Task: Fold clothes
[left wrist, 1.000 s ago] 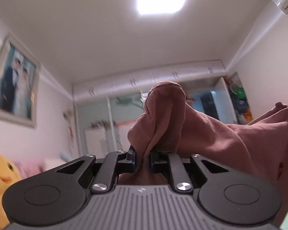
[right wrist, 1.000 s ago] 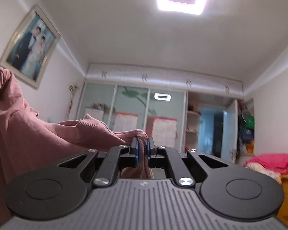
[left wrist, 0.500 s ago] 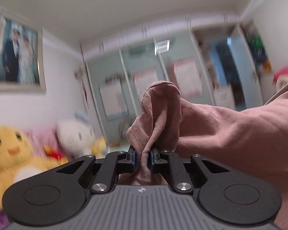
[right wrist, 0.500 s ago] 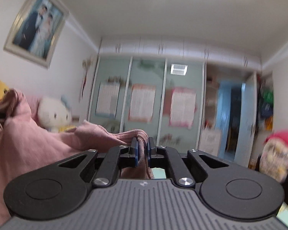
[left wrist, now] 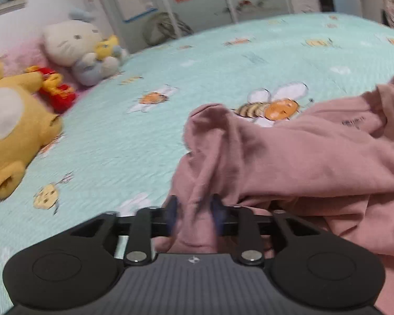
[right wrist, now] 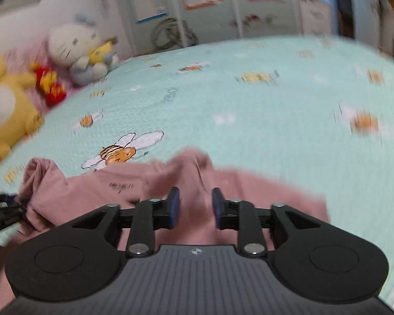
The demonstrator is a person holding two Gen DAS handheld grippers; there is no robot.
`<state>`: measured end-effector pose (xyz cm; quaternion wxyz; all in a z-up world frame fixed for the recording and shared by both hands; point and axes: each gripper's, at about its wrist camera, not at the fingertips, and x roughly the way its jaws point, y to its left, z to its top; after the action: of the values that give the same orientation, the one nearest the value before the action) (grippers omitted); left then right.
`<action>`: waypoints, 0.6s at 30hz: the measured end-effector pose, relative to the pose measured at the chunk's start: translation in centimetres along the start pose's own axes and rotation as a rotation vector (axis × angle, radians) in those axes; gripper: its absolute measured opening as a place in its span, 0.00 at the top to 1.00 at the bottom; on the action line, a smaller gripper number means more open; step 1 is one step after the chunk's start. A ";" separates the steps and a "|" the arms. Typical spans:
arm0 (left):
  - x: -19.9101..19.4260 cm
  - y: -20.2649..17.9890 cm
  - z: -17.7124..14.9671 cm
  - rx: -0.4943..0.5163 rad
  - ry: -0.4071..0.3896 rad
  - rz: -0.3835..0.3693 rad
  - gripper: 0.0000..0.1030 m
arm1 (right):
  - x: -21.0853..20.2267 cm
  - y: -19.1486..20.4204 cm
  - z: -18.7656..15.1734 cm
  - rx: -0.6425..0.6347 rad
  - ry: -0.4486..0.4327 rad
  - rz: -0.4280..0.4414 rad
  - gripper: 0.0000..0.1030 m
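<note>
The bed [left wrist: 249,52] filled both views, its mint cover printed with bees, and the pink garment [left wrist: 315,157] lay rumpled on its near side, bunched in soft ridges with a small dark printed label showing near the collar edge. Plush toys [left wrist: 76,50] sat well apart at the far left. The left claw [left wrist: 194,212] stood released, its jaws having just been opening, a hump of pink cloth between the blue pads but no longer pinched. The right claw [right wrist: 194,207] was likewise released, jaws just opened, fabric loose in the gap. The step in hand looked like laying the garment down flat before the 1st fold. To do that well, both claws should probably draw clear without dragging the cloth, then retake the 2 outer edges and pull them apart, since the fabric seemed thin and limp and would keep every wrinkle left in it.
</note>
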<state>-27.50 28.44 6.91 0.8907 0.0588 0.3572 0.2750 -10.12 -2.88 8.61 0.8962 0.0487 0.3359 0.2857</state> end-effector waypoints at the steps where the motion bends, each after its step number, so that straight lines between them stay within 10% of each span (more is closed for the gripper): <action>1: -1.0 0.3 -0.3 -0.022 -0.002 0.007 0.33 | -1.1 -0.6 -1.0 0.047 -0.007 0.018 0.63; 10: -7.2 -0.1 -2.9 -0.158 -0.063 -0.055 0.31 | -7.7 -5.1 -9.7 0.300 0.046 0.059 0.46; 18: -10.9 -5.8 -3.5 -0.026 -0.055 -0.249 0.25 | -7.6 -3.7 -14.1 0.344 0.088 0.125 0.44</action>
<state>-33.70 17.48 9.16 0.9281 0.0102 0.3334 0.1652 -21.87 -11.57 1.09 0.8396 0.2094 0.4149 0.2812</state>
